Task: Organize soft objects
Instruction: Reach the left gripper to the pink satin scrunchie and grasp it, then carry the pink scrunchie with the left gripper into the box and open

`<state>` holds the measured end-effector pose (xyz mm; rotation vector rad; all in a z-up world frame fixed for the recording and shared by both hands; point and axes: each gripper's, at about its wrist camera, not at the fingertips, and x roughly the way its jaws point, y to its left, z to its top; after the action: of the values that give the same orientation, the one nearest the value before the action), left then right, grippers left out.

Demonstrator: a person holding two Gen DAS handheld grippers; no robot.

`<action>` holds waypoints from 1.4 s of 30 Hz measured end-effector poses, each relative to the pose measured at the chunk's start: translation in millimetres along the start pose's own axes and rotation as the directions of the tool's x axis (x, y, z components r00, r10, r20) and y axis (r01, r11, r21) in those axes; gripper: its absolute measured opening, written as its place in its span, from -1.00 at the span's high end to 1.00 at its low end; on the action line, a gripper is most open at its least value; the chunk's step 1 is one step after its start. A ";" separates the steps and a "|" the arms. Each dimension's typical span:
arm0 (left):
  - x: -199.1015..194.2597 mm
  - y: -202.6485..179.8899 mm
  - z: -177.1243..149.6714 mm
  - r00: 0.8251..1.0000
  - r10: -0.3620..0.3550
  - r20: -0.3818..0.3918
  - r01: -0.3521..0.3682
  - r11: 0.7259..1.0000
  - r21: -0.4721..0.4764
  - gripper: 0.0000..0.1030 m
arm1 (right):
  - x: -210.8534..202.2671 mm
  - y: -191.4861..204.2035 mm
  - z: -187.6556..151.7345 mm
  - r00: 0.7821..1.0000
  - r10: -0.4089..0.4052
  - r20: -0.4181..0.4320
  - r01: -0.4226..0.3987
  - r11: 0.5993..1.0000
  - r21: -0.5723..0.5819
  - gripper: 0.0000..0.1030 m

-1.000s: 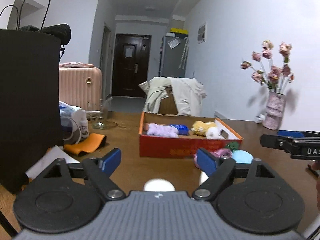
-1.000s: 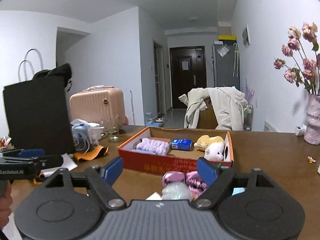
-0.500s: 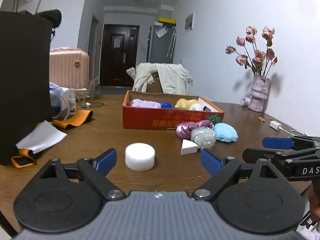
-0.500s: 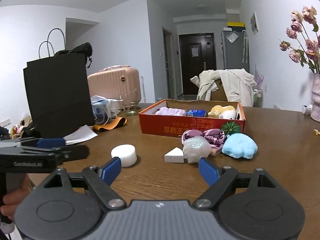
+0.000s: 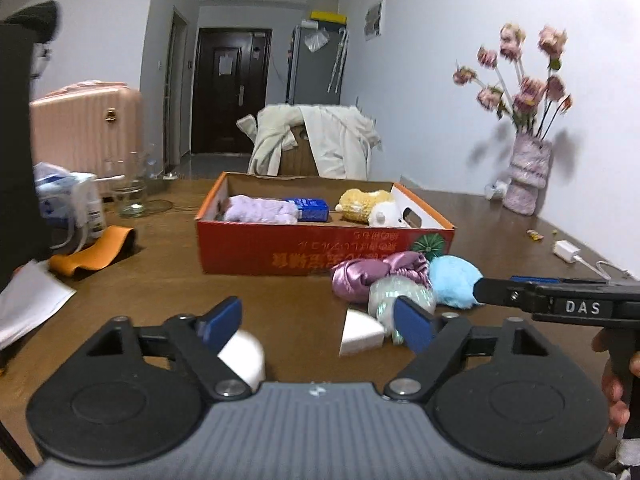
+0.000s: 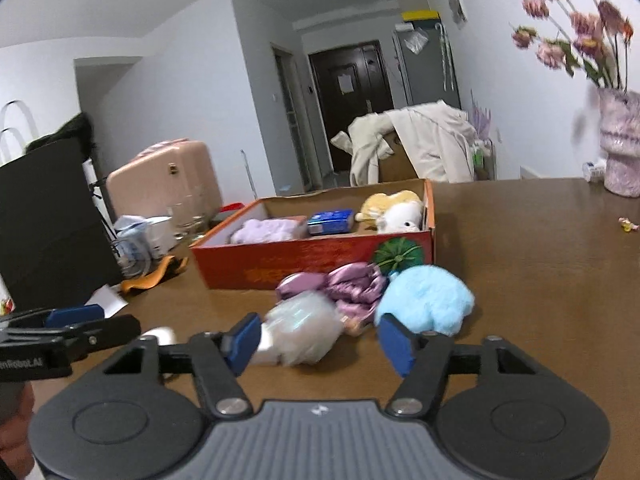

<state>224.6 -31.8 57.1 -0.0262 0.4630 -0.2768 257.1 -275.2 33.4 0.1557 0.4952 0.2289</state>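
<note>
A red cardboard box on the brown table holds a lilac plush, a blue pack and yellow and white plush toys. In front of it lie a purple satin scrunchie, an iridescent pouf, a light blue fluffy ball, a white wedge sponge and a white round sponge. My left gripper is open, low over the table, its left finger by the round sponge. My right gripper is open, empty, just short of the iridescent pouf and the blue ball.
A black bag, a glass jar, an orange strap and white paper lie at the left. A vase of dried flowers stands at the far right, with a white charger near it.
Both grippers have dropped and moved forward toward the pile of soft things. The round sponge now sits partly behind my left finger. Both stay open.
</note>
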 end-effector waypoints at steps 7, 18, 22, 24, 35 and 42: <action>98.5 -24.3 28.6 0.992 -0.035 -0.120 0.032 0.999 -0.025 -0.13 | 82.9 -30.4 33.8 0.996 -0.043 -0.072 0.042 0.999 -0.010 0.31; 159.1 -16.5 22.3 0.975 -0.101 -0.197 0.079 0.990 -0.116 0.72 | 138.7 -45.5 21.4 0.989 0.073 -0.127 -0.068 0.997 0.049 0.72; 144.1 -19.0 30.4 0.984 -0.092 -0.154 0.077 0.992 -0.102 0.80 | 129.8 -41.6 24.6 0.993 0.078 -0.090 -0.075 0.997 0.037 0.92; 128.2 -22.4 38.5 0.990 -0.081 -0.114 0.071 0.994 -0.088 0.80 | 116.8 -34.7 28.7 0.995 0.095 -0.039 -0.095 0.995 0.001 0.92; 10.1 -32.7 42.0 0.996 -0.086 0.006 0.086 0.994 -0.060 0.80 | 1.0 1.8 26.4 0.979 0.190 0.071 -0.188 0.982 -0.033 0.92; -44.6 -39.6 6.5 0.996 -0.091 0.009 0.091 0.994 -0.056 0.80 | -47.4 21.5 -8.8 0.982 0.188 0.031 -0.187 0.982 -0.038 0.92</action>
<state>178.9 -58.1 85.9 -0.1038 0.4642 -0.3532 208.4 -265.7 51.5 0.1726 0.4418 0.4183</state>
